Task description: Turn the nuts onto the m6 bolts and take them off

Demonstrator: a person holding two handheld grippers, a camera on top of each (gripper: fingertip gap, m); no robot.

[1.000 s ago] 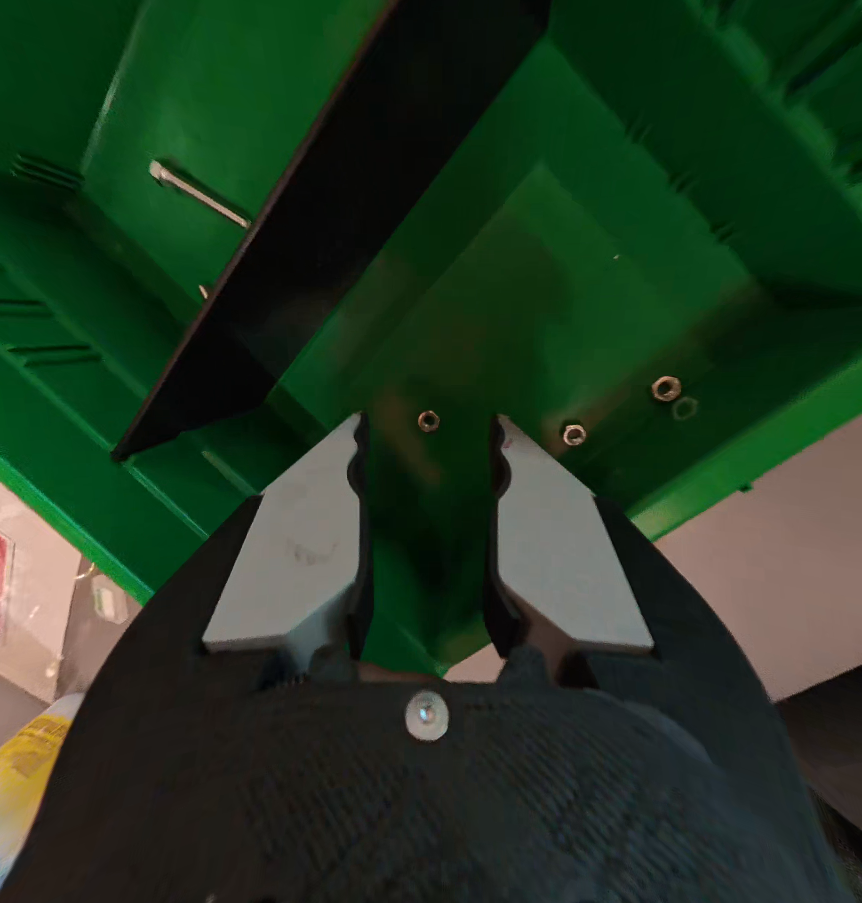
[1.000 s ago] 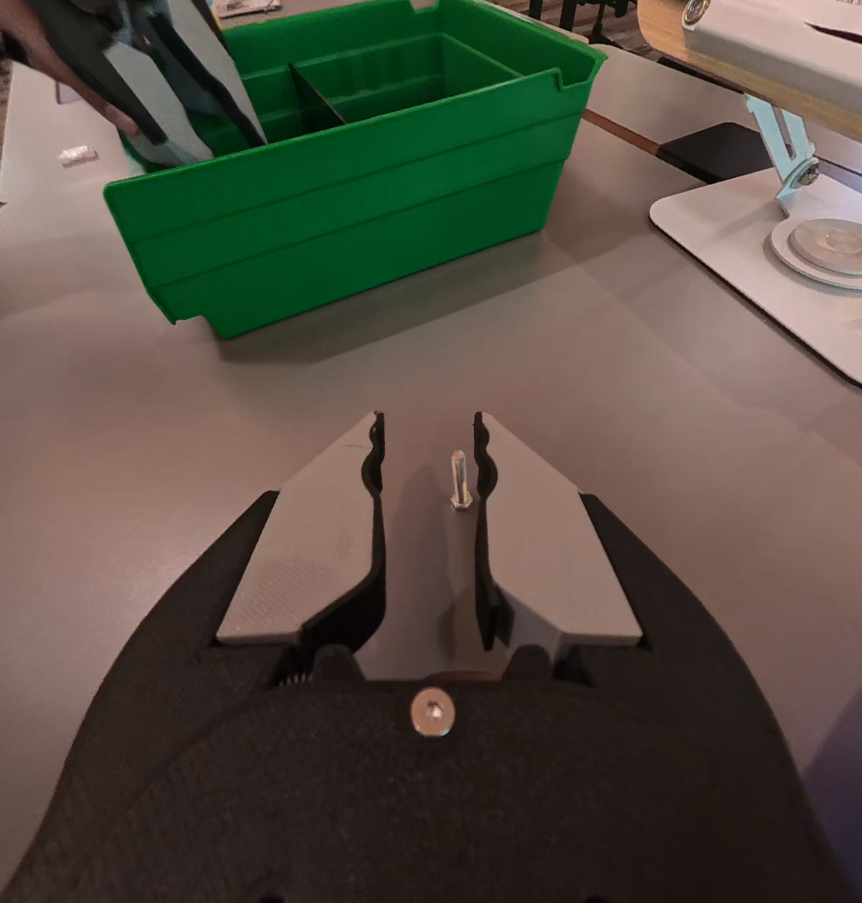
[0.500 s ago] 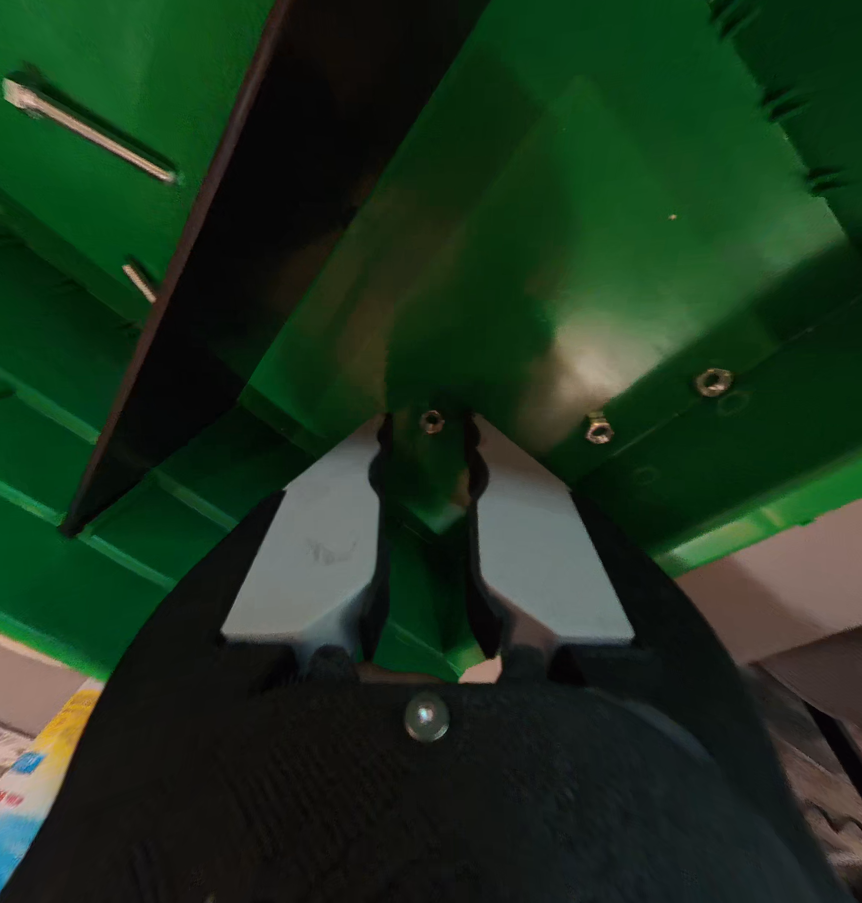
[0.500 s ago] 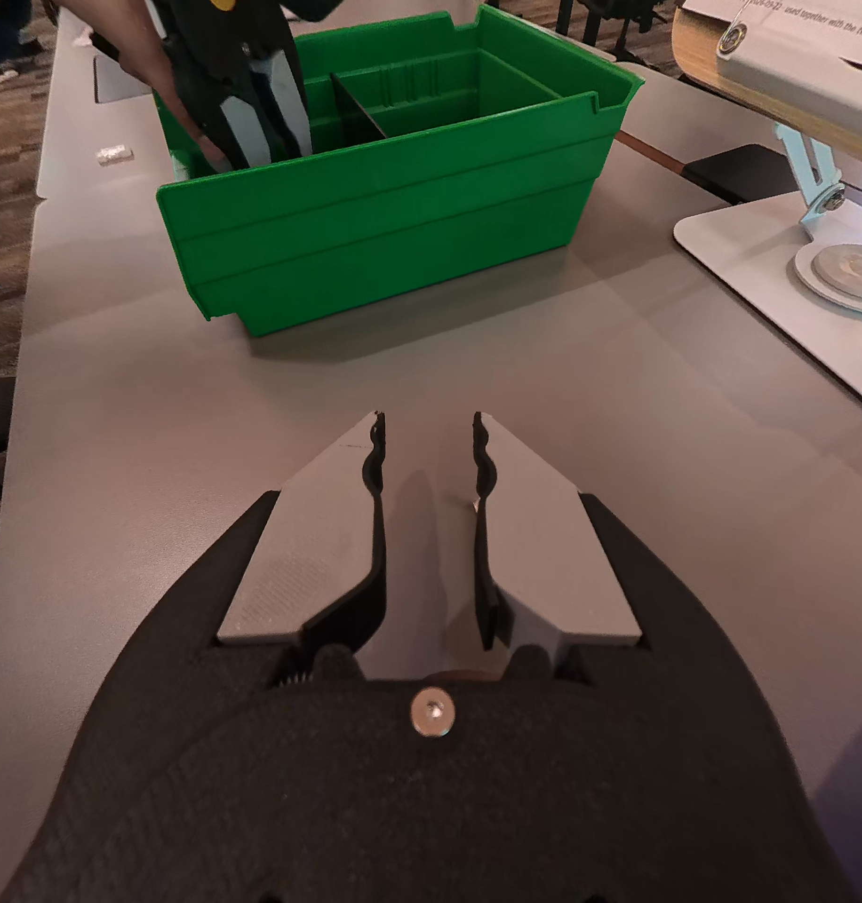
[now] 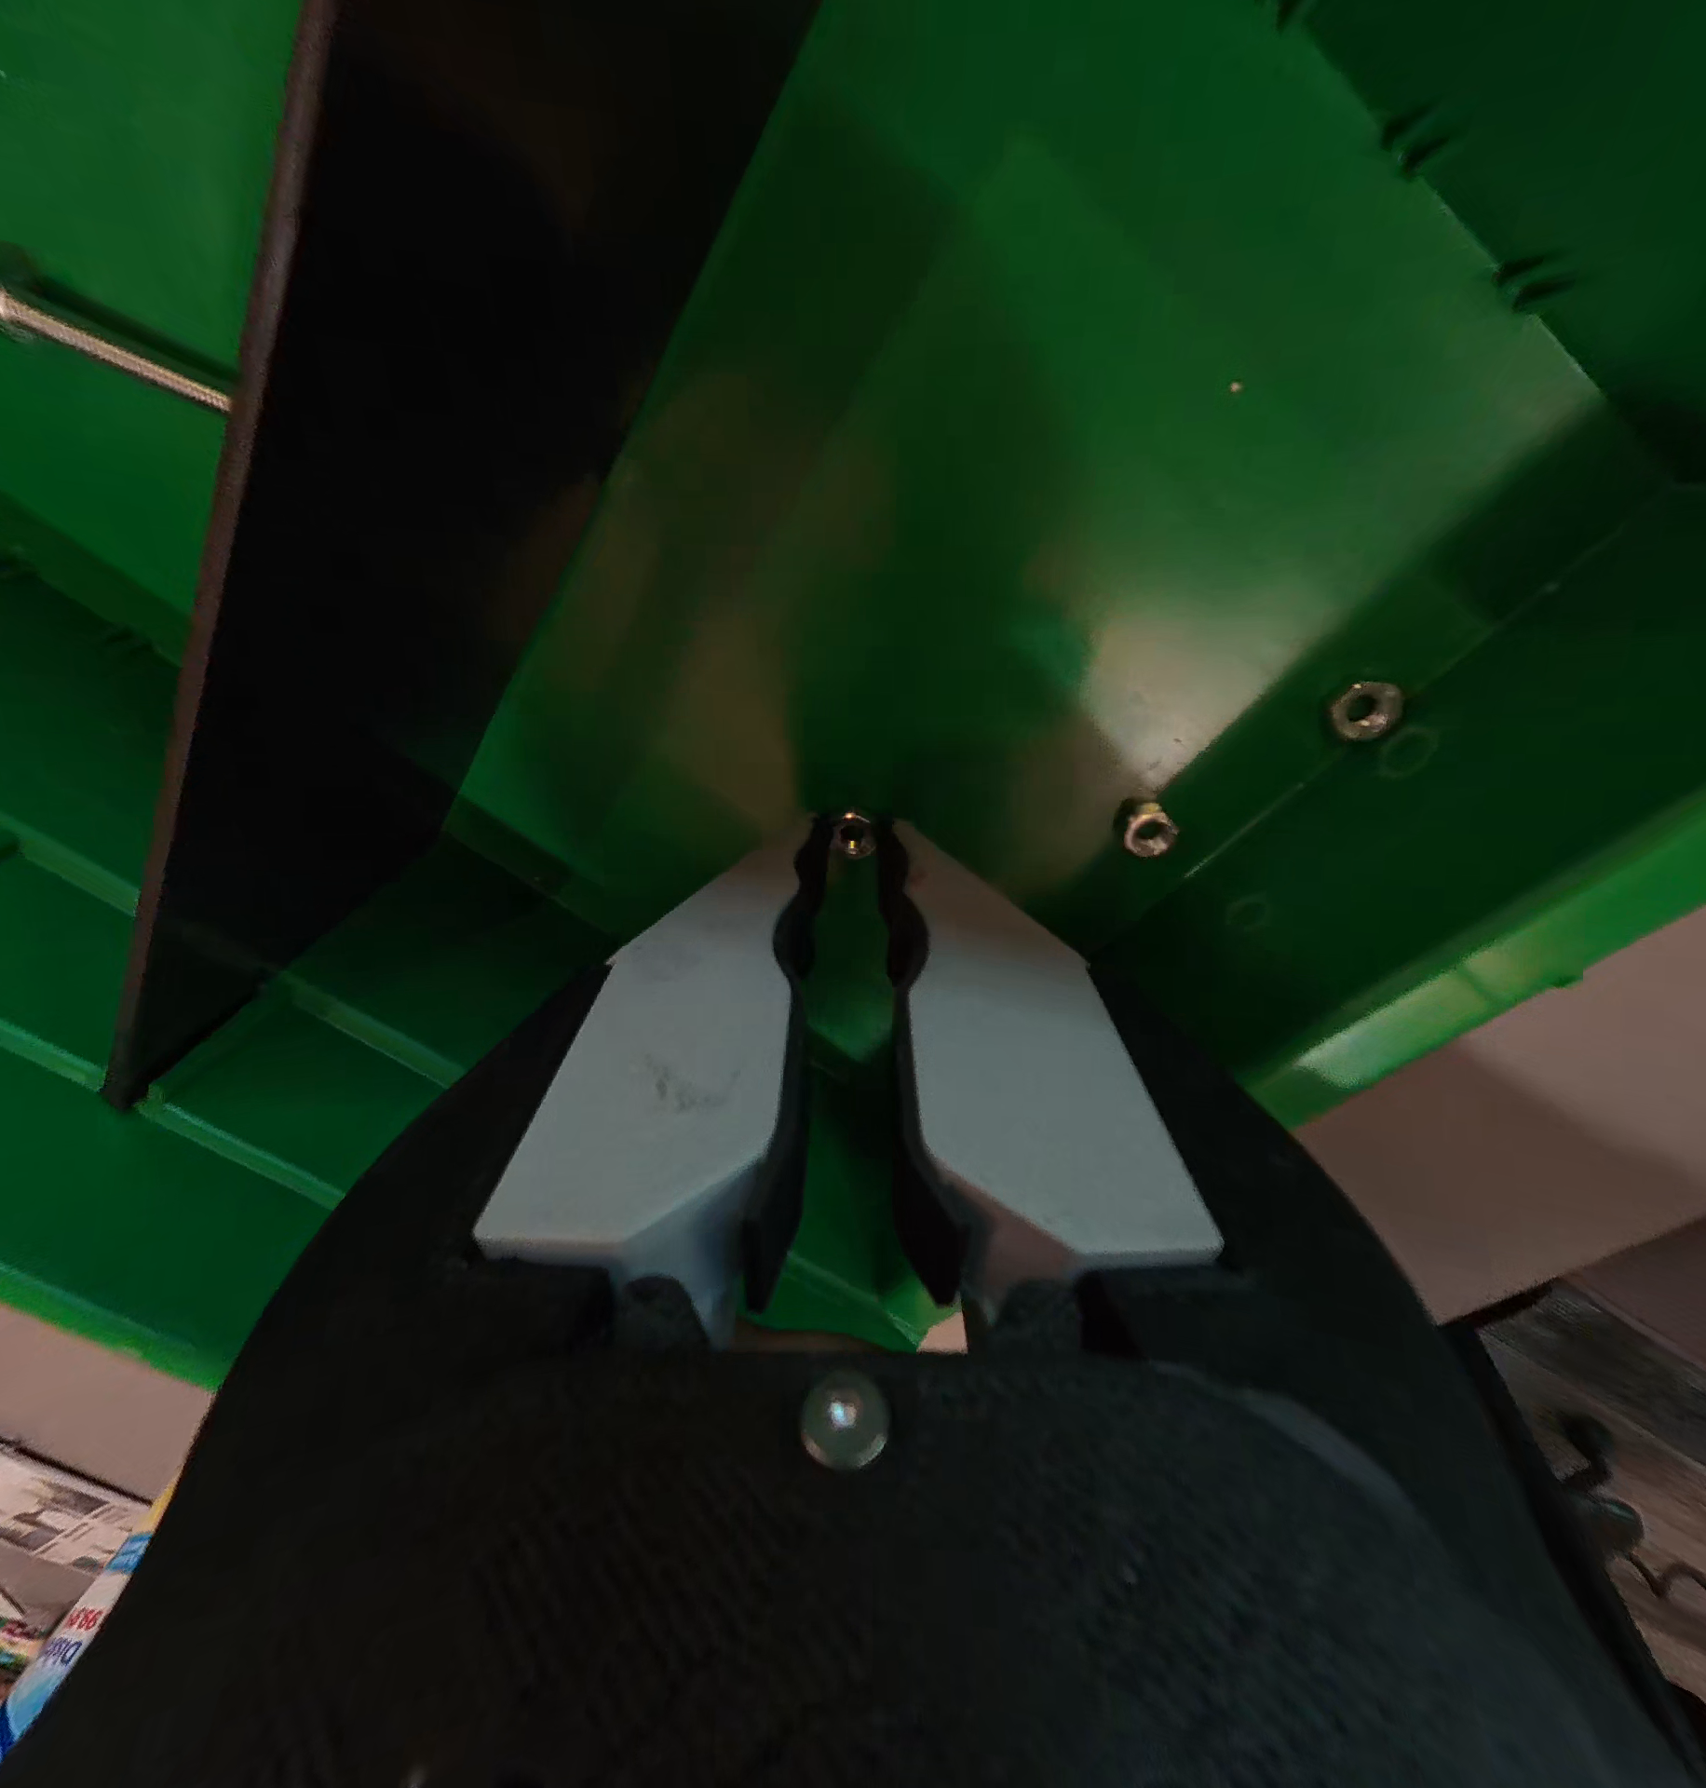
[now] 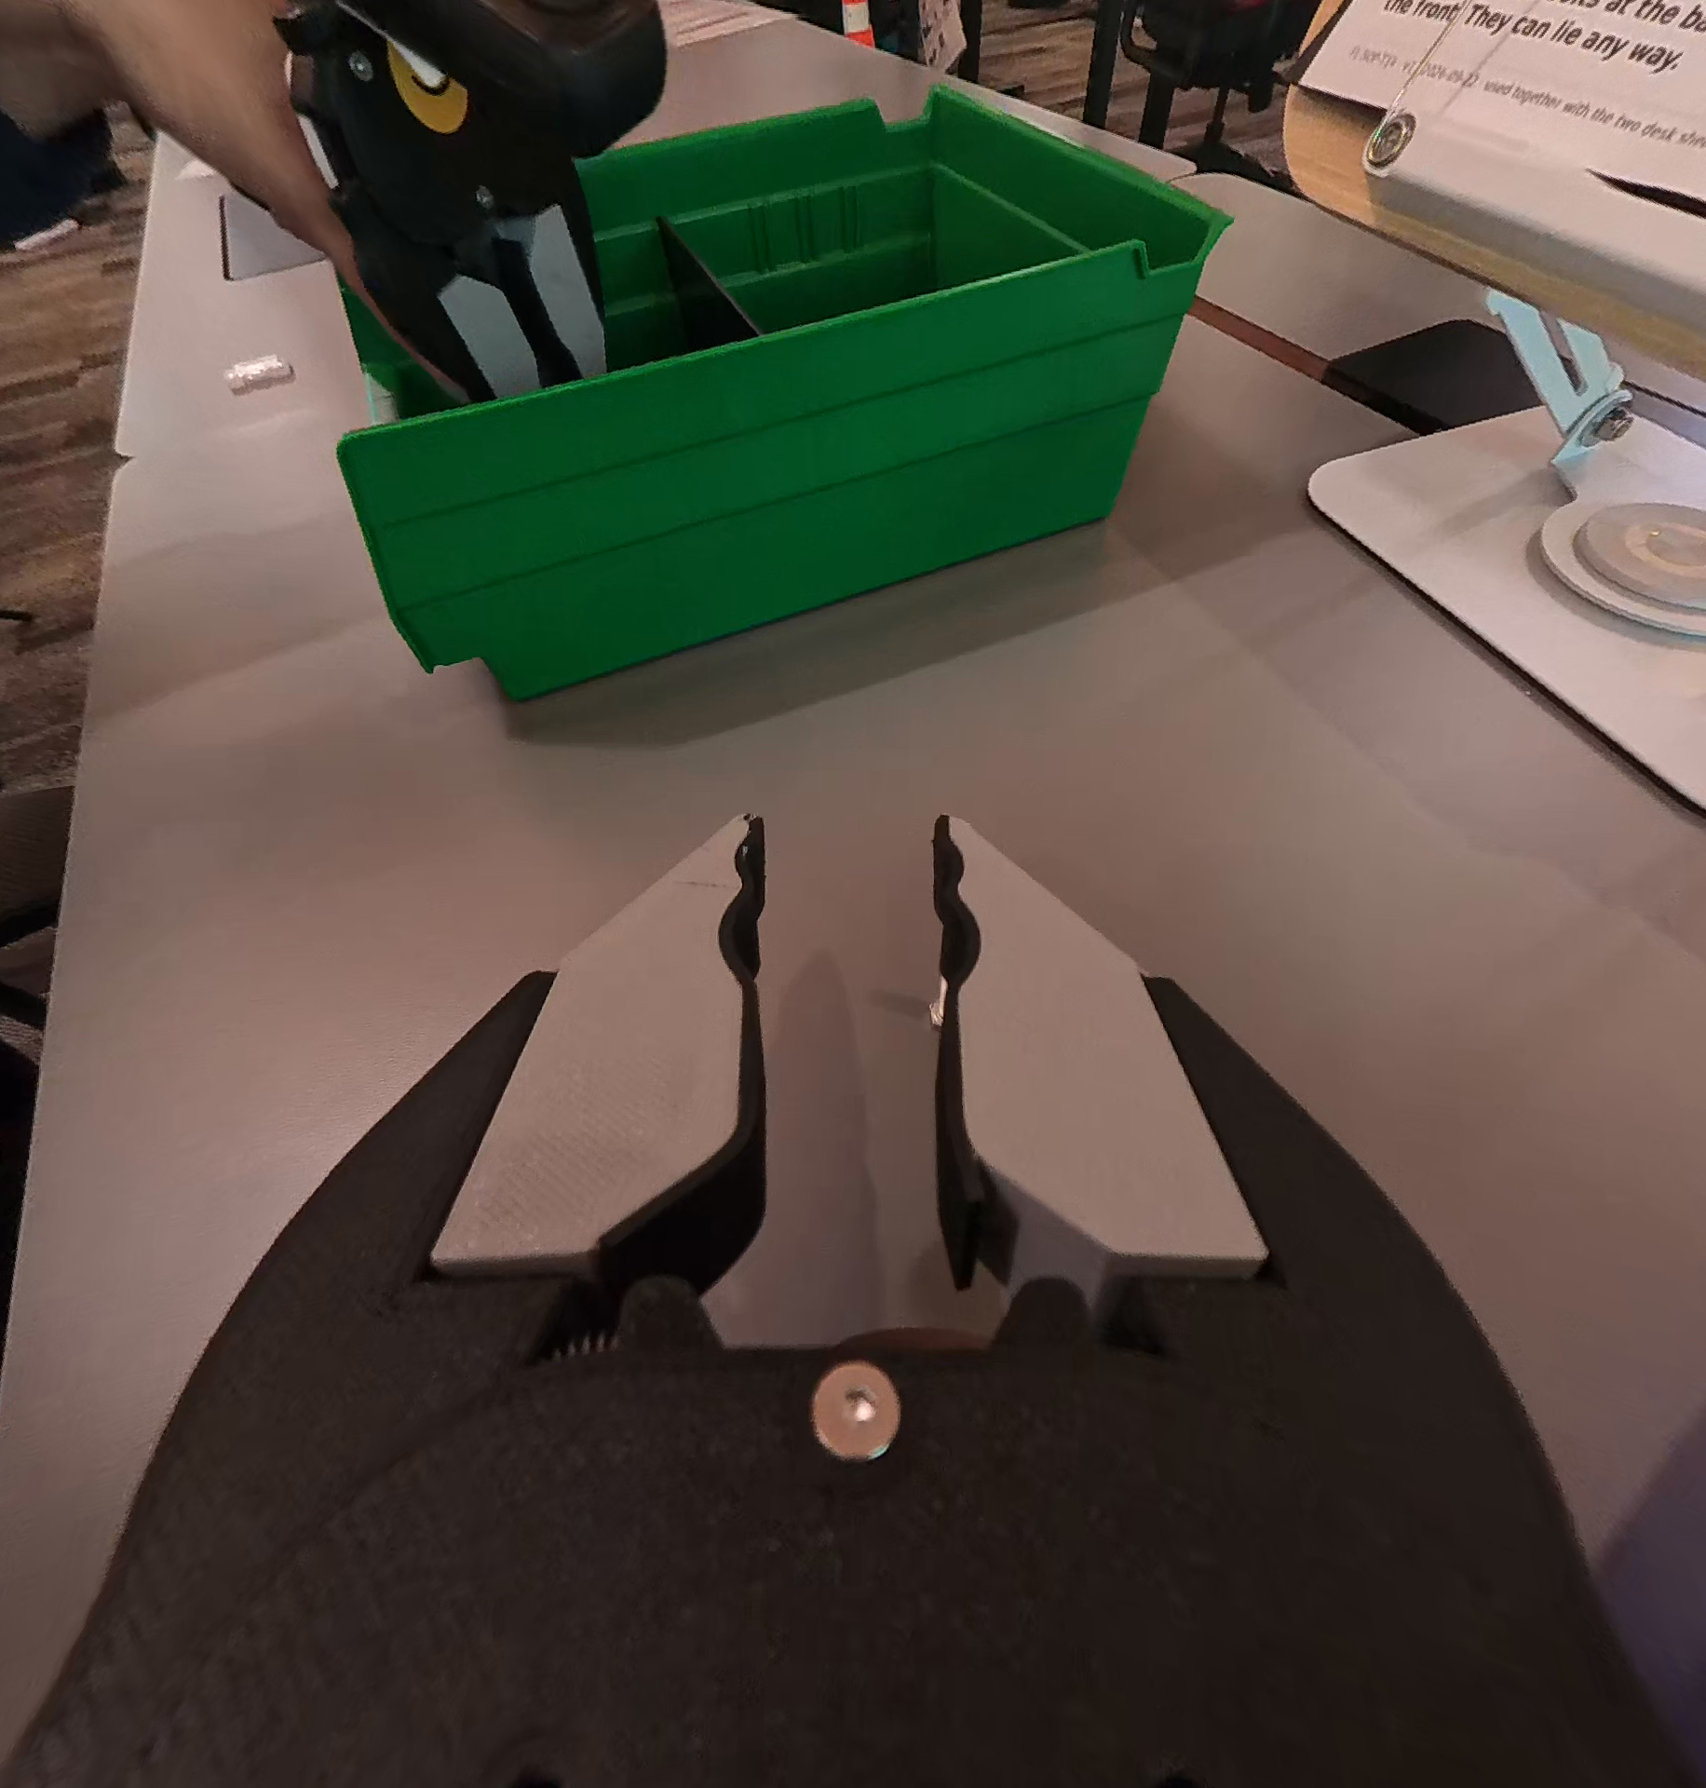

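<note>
In the left wrist view my left gripper is down inside the green bin, with its jaws drawn in on a small steel nut on the bin floor. Two more nuts lie to the right by the bin wall. A long bolt lies in the other compartment, beyond the black divider. In the right wrist view my right gripper is open and empty over the grey table. A short bolt on the table is mostly hidden behind its right finger.
The green bin stands on the table ahead of the right gripper, with the left gripper and a hand reaching into its left end. A white stand base is at the right. A small white piece lies far left. One gripper's finger ends stand about 30 centimeters off the other's. It is some 15 centimeters from my left tips to the long bolt.
The left gripper has lowered onto the nut and its jaws have narrowed around it. The right gripper has shifted, so the short bolt has slipped from between its fingers to behind the right one.
</note>
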